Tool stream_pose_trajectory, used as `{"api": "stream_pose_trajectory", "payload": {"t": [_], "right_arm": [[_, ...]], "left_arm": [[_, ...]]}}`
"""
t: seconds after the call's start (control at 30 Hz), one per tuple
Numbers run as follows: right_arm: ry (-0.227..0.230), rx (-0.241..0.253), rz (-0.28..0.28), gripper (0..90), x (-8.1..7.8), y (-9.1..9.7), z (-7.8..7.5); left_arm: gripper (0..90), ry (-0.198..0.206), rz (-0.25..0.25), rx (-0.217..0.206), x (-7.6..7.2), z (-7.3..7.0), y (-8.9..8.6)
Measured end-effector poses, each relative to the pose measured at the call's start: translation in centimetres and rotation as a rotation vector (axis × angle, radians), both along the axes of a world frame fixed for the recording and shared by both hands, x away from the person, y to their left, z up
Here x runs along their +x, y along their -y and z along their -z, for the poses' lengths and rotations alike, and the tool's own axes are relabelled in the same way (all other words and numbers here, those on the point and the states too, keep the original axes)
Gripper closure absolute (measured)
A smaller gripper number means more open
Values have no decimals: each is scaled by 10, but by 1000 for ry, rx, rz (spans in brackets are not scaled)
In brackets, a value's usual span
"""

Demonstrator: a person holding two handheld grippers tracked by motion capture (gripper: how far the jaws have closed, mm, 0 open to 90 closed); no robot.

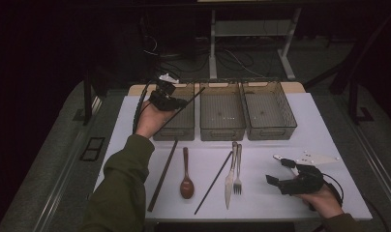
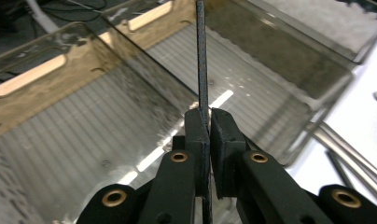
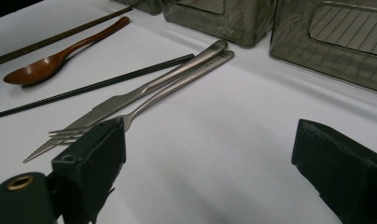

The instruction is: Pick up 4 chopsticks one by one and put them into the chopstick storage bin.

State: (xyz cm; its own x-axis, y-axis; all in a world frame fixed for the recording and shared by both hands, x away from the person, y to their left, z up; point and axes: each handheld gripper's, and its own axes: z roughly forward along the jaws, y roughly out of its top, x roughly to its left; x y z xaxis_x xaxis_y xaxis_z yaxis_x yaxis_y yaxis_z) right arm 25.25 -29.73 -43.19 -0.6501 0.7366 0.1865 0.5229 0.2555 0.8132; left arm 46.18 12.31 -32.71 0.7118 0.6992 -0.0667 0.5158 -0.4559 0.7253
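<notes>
A black chopstick (image 2: pixel 201 70) is pinched in the left gripper (image 1: pixel 168 99) above the leftmost bin (image 1: pixel 176 116) — best lowered level before release; the right gripper (image 1: pixel 286 183) is held wide open — empty.

I can read no text, label, brand, number or sign anywhere in front of me.
</notes>
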Motion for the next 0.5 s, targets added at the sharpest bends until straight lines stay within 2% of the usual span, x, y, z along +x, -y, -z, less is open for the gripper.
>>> {"api": "stream_pose_trajectory", "payload": {"t": [0.03, 0.3, 0.4, 0.47, 0.5], "right_arm": [[0, 0, 0, 96, 0, 0, 0], [-1, 6, 0, 96, 0, 1, 0], [-1, 6, -1, 96, 0, 1, 0], [-2, 7, 1, 96, 0, 1, 0], [-3, 8, 2, 96, 0, 2, 0]], "left_arm": [[853, -5, -20, -17, 2, 1, -1], [854, -4, -87, -41, 22, 7, -10], [854, -2, -100, -44, 29, 10, -12], [854, 0, -104, -22, 33, 12, -14], [854, -1, -110, -26, 34, 13, -14]]}}
